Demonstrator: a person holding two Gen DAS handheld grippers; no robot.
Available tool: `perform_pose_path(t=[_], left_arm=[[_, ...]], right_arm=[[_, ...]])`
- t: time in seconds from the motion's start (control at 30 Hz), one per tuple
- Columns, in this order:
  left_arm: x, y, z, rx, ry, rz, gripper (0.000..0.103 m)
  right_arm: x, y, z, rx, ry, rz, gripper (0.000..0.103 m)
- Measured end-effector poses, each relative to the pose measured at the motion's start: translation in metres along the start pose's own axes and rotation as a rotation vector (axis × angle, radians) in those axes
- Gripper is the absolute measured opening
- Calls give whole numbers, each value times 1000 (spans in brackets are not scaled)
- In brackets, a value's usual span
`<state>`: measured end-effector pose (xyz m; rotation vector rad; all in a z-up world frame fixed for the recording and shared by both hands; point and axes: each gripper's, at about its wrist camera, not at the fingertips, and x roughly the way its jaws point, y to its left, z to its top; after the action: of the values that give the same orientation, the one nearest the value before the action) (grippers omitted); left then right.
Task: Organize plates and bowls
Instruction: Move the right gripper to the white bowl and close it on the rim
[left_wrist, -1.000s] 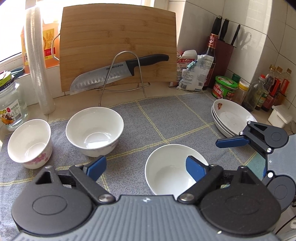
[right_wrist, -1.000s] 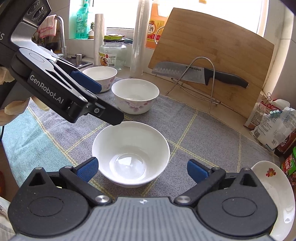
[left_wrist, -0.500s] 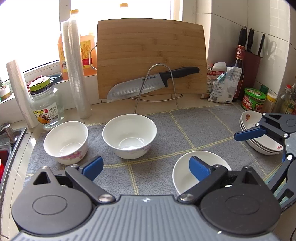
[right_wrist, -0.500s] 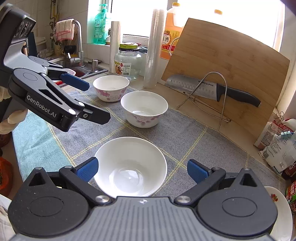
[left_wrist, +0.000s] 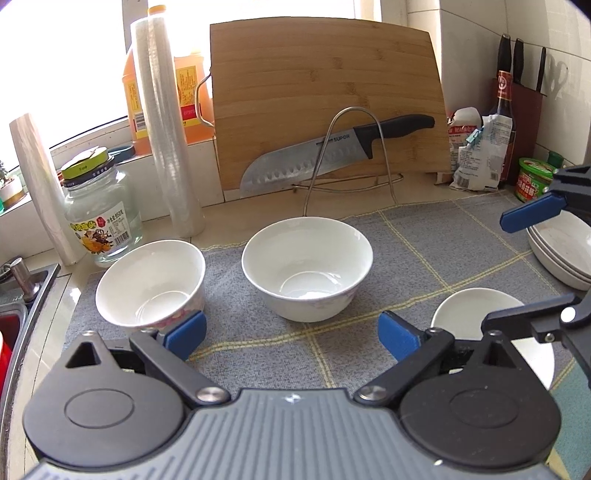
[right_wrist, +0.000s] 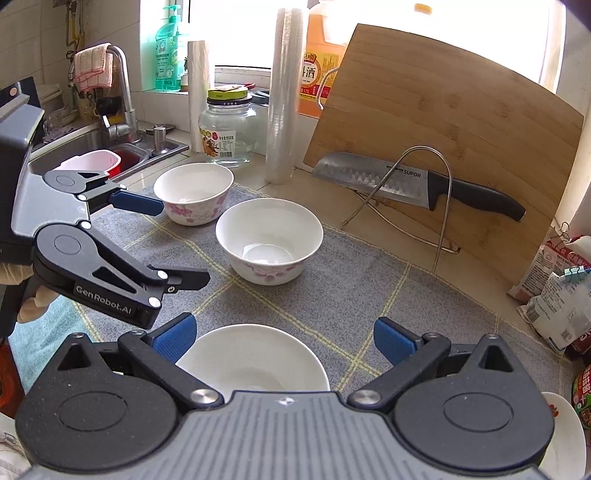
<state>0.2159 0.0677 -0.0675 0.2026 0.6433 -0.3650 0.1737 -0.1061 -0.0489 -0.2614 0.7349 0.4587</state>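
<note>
A grey checked mat (left_wrist: 424, 236) covers the counter, and a cutting board (left_wrist: 325, 103) leans upright at 12 o'clock with a knife (left_wrist: 332, 155) propped on a wire stand in front of it. At 3 o'clock in the left wrist view, a stack of plates (left_wrist: 561, 254) sits on the mat's edge. Three bowls stand apart on the mat: the middle bowl (left_wrist: 306, 266) at centre, the flowered bowl (left_wrist: 151, 284) at 9 o'clock beside a glass jar (left_wrist: 99, 214), and the near bowl (right_wrist: 255, 365) at 6 o'clock in the right wrist view. The left gripper (left_wrist: 290, 332) hovers level above the mat, fingers spread wide and empty, aimed at the middle bowl. The right gripper (right_wrist: 282, 338) hangs over the near bowl, likewise spread and holding nothing.
</note>
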Motion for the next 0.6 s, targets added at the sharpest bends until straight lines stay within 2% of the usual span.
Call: perform_pose_path(t=[0.17, 0.27, 0.6], left_arm=[[12, 1, -4, 27, -18, 15, 99], [20, 4, -4, 25, -15, -16, 99], [42, 14, 4, 8, -19, -52, 99]], right_arm=[[15, 2, 14, 17, 16, 4, 103], [23, 4, 24, 16, 18, 12, 103], [52, 1, 54, 0, 37, 20, 103]])
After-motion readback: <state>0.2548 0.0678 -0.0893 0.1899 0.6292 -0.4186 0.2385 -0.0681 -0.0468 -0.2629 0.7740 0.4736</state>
